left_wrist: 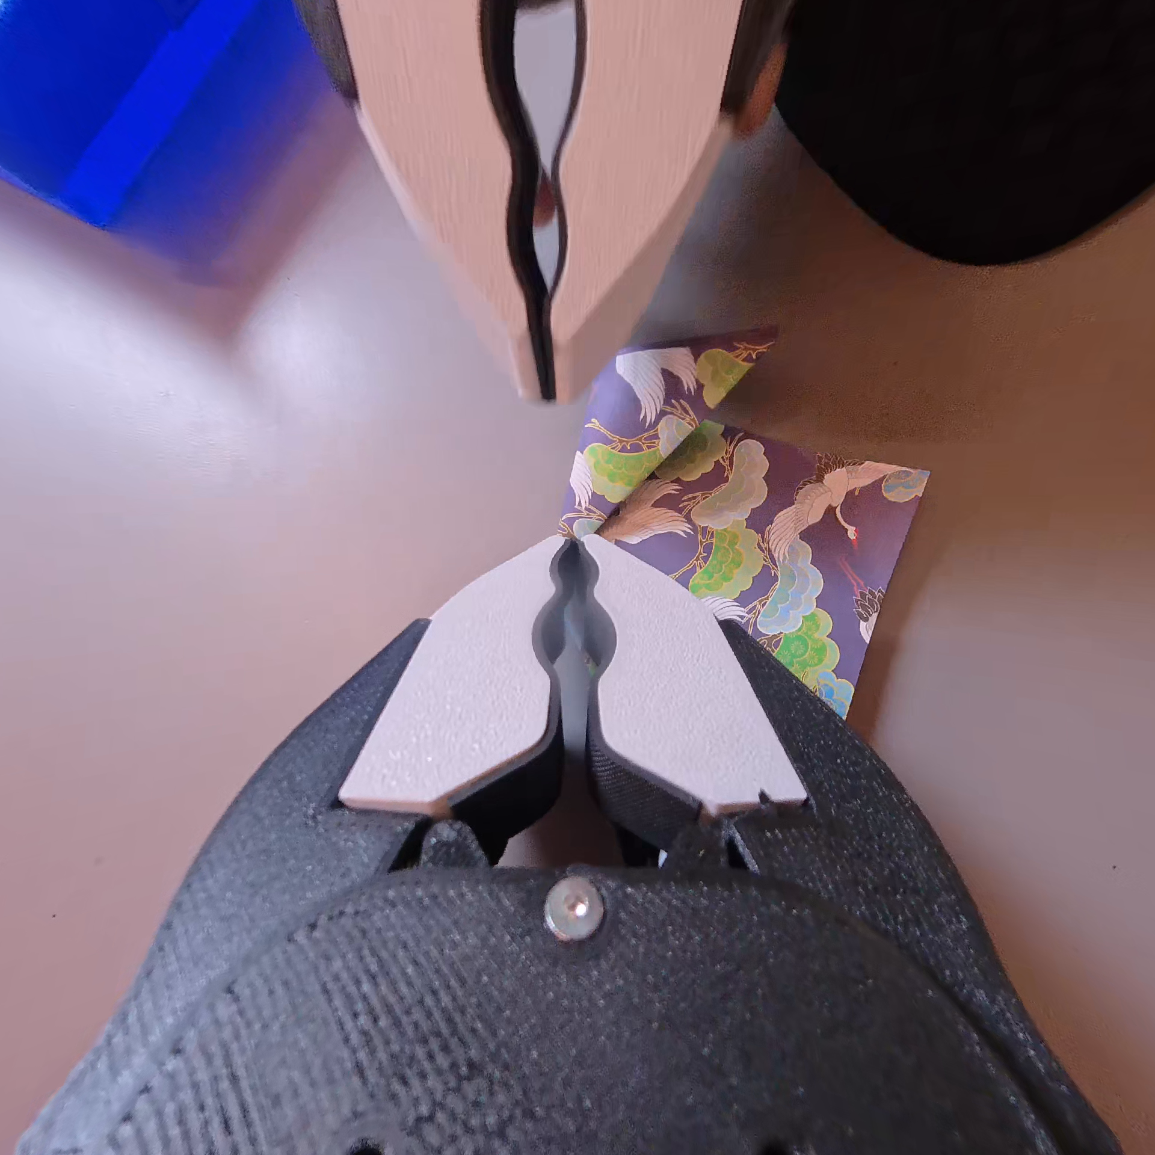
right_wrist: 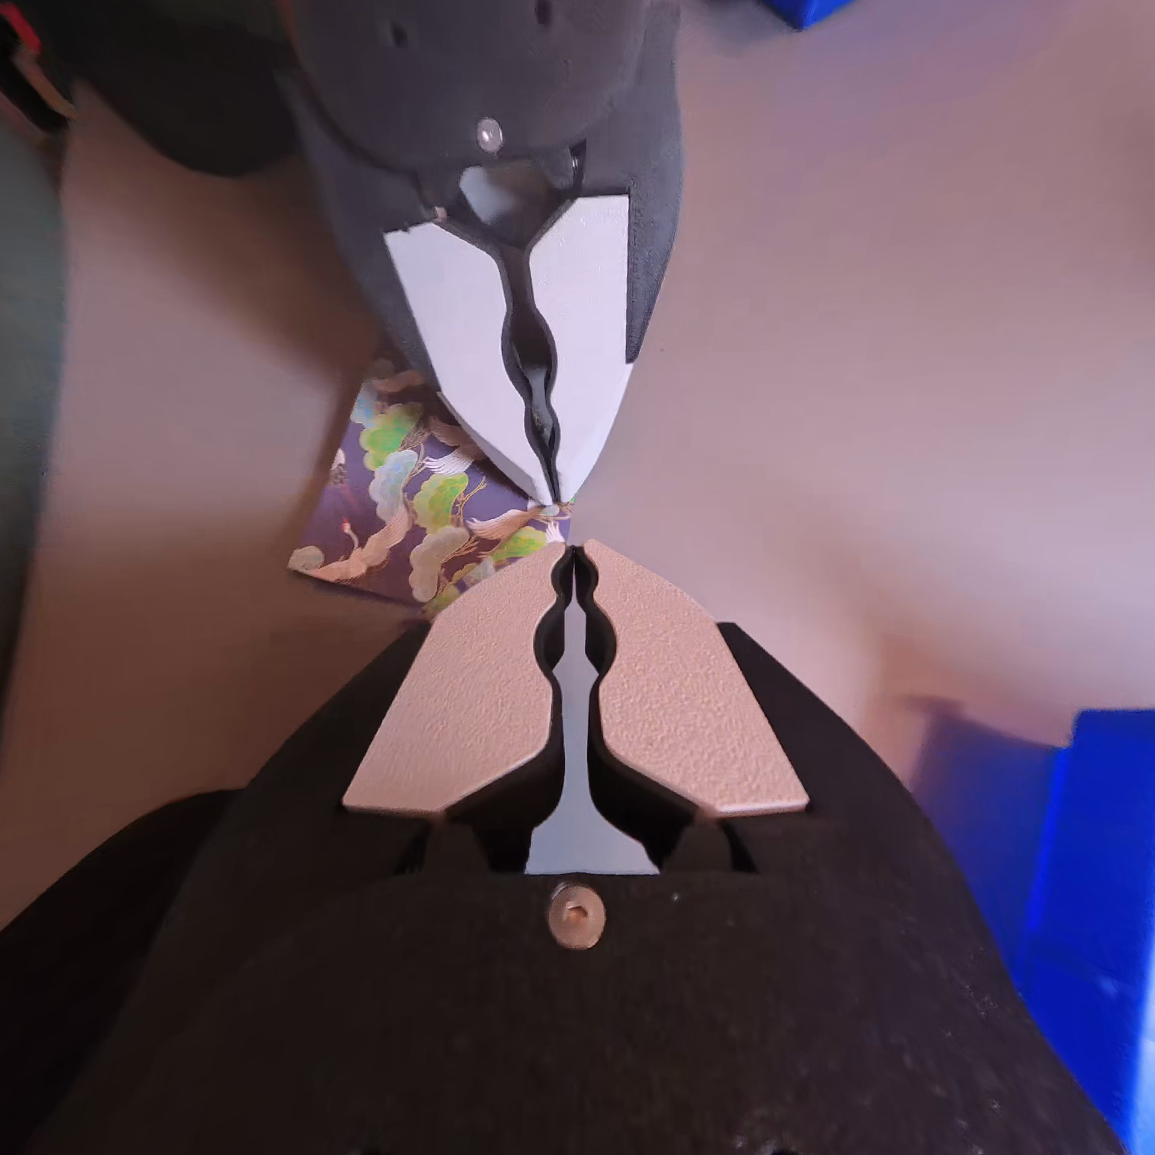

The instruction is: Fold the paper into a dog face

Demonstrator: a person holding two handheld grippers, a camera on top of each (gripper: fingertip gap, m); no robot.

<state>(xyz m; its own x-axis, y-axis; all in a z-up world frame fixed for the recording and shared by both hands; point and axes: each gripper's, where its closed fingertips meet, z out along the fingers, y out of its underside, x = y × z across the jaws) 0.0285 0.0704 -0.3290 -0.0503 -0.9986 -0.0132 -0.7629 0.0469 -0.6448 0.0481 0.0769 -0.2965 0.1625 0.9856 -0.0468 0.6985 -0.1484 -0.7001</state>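
On the desk (left_wrist: 187, 562), patterned paper (left_wrist: 750, 537) is lying flat, partly folded, right of the left claw (left_wrist: 576, 547); that claw, pinched shut, is touching its left corner; right claw (right_wrist: 575, 553), closed and empty, is hovering just beside, tips facing

Beside the left gripper's (left_wrist: 576, 550) matt, grainy plastic fingers (left_wrist: 475, 687) lies glossy patterned paper (left_wrist: 750, 550) (faintly iridescent) on a smooth, satin table (left_wrist: 219, 562).

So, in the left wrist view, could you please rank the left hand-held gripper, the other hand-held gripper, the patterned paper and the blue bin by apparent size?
1. Left hand-held gripper, inflated by nearness
2. Right hand-held gripper
3. Patterned paper and blue bin: too alike to rank, both partly hidden
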